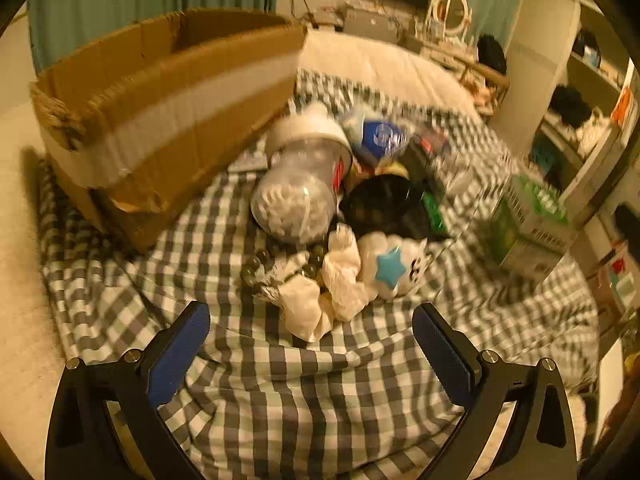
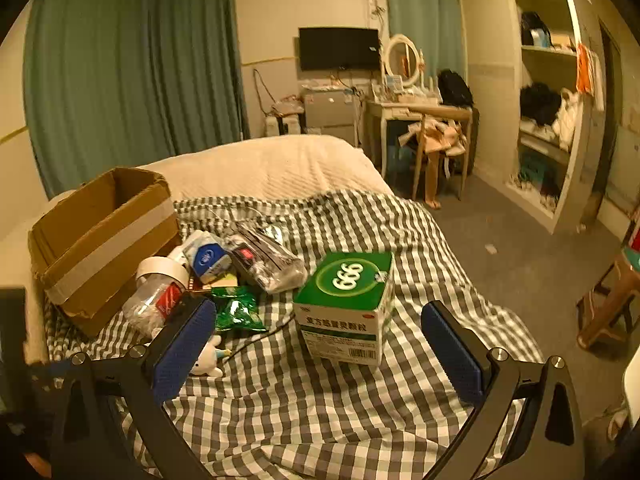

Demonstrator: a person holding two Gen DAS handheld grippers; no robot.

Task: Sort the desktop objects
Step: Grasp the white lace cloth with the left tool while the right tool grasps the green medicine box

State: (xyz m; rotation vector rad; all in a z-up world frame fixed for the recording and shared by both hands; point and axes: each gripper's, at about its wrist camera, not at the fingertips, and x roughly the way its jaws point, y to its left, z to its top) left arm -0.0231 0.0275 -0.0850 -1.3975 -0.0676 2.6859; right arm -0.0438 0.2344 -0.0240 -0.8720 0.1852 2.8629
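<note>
Clutter is heaped on a checked blanket [image 1: 320,380] spread over the bed, just beside an open cardboard box [image 1: 160,92] at the left. A clear plastic jar [image 1: 296,184] with a white lid is seen lying on its side, touching a black round object [image 1: 384,204]. In front of them, crumpled white tissue [image 1: 340,280], a string of dark beads [image 1: 260,260] and a small white plush toy [image 1: 394,268] bearing a blue star are found. A green medicine box [image 2: 346,304] stands upright, apart from the heap, near a green snack packet [image 2: 236,310]. Both the left gripper [image 1: 312,344] and the right gripper [image 2: 320,344] are held with jaws spread wide, nothing between them.
</note>
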